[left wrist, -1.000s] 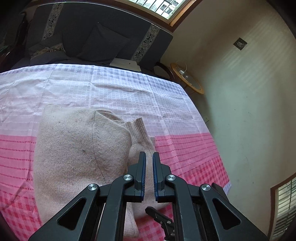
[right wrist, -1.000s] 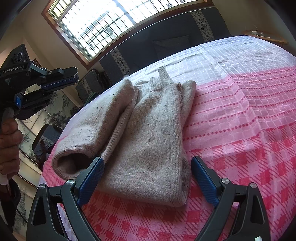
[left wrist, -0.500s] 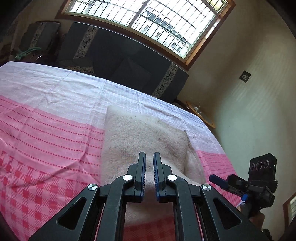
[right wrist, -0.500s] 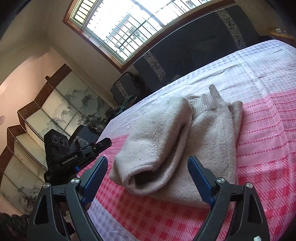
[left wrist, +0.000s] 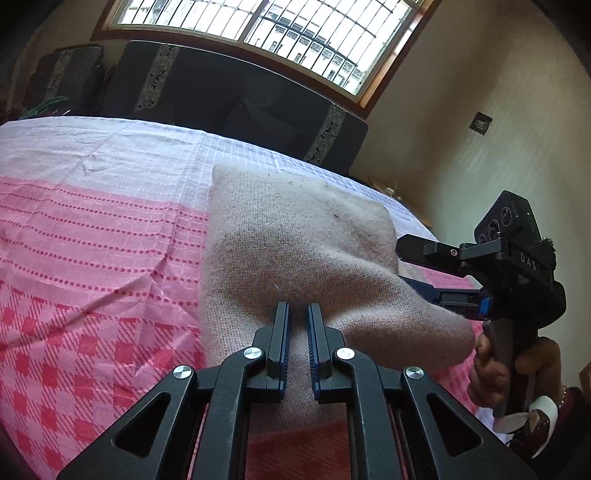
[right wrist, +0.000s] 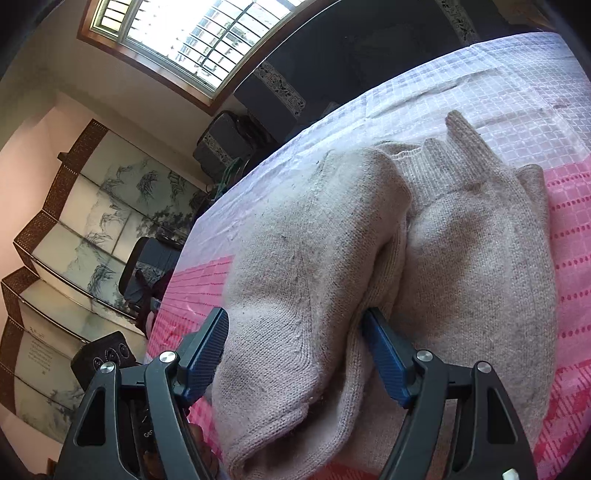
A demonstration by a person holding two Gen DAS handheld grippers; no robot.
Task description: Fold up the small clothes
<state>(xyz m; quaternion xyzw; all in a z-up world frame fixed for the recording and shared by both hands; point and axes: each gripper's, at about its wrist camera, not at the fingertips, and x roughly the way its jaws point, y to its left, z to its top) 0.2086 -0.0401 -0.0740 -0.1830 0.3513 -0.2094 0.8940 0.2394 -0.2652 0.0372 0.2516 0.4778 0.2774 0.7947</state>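
Note:
A small beige knit sweater (left wrist: 295,251) lies partly folded on the pink checked tablecloth (left wrist: 92,240). My left gripper (left wrist: 297,314) is shut, its narrow gap empty, and it hovers over the sweater's near edge. In the right wrist view the sweater (right wrist: 476,258) has one side folded over into a thick roll (right wrist: 295,295). My right gripper (right wrist: 295,339) is open and straddles that roll, one finger (right wrist: 207,347) outside it and the other finger (right wrist: 384,354) in the crease. The right gripper also shows in the left wrist view (left wrist: 443,273).
A dark sofa (left wrist: 229,96) stands behind the table under a window (left wrist: 277,26). A folding screen (right wrist: 74,240) stands at the left in the right wrist view. The tablecloth (right wrist: 517,92) extends beyond the sweater.
My right gripper has moved forward and down over the folded roll, its fingers now around it. My left gripper has swung over the sweater's near edge, still shut.

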